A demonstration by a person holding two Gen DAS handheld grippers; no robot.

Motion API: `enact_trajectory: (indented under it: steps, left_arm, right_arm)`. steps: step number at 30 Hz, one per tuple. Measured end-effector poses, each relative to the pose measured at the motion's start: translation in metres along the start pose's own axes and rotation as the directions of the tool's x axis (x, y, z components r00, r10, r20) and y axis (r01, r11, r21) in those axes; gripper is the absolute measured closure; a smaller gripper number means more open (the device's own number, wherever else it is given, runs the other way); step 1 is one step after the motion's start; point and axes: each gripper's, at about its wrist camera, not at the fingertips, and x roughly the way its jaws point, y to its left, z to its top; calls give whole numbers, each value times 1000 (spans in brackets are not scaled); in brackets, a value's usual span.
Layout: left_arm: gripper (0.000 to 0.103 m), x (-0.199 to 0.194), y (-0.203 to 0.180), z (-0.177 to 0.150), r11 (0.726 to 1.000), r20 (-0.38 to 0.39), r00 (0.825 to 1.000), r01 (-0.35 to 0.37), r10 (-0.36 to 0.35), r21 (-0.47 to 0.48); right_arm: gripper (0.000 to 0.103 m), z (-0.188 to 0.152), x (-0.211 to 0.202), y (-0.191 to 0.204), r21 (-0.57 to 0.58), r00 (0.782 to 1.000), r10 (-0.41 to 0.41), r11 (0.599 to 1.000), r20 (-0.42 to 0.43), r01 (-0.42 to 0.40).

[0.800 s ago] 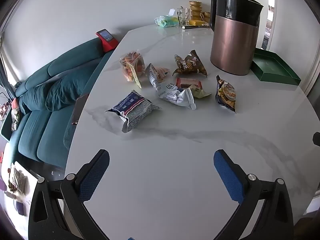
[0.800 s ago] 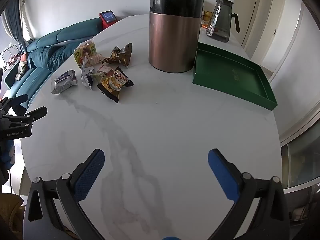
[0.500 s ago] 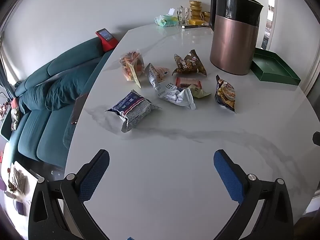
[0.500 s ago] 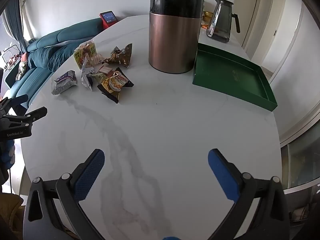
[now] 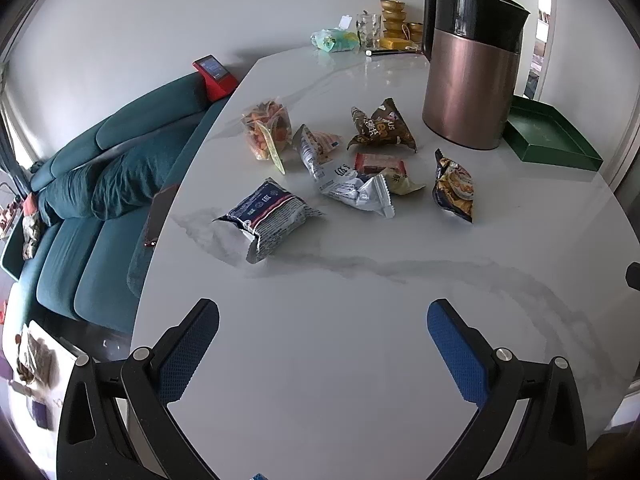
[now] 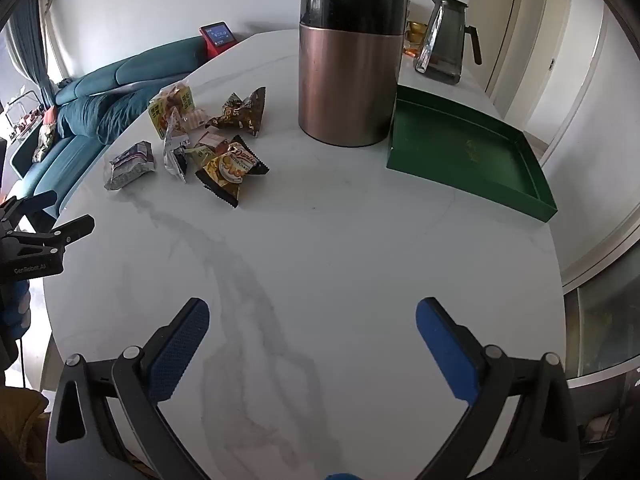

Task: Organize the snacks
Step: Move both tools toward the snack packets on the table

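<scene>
- Left gripper point(image 5: 323, 326): jaws spread wide, nothing between the blue pads, held over bare marble near the table's point(image 5: 360, 380) front part.
- Right gripper point(image 6: 312, 322): likewise spread wide and empty, over bare tabletop.
- Open room: a broad clear stretch of white veined marble lies between both grippers and the snacks; the curved left table edge runs just beside the teal sofa point(image 5: 80, 200).
- Snack packets point(image 5: 344, 168): loose cluster toward the far left of the table, apart from both grippers.
- Blue-and-white packet point(image 5: 268, 216): nearest the left edge, slightly apart from the rest.
- Yellow-brown packet point(image 6: 230, 168): nearest the open centre; label reads "Danisa", smaller print not legible.
- Brown triangular packet point(image 5: 380, 126): lettering partly visible, possibly "tea"; too creased to confirm.
- Copper canister point(image 6: 350, 60) with dark lid: upright, behind the cluster.
- Green tray point(image 6: 468, 152): empty, just beside the canister on its right, close to the table's right edge.
- Left gripper body in right view carries the mark "GenRobot.AI".
</scene>
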Motion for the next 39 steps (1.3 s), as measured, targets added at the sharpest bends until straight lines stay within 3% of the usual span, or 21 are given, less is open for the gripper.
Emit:
enact_trajectory:
  steps: [39]
  left_arm:
    - [1,10,24,-7,1000,-34,999,-13,12,-26]
  right_arm:
    - [0,3,10,16,-9,999,31,999,-11,-31]
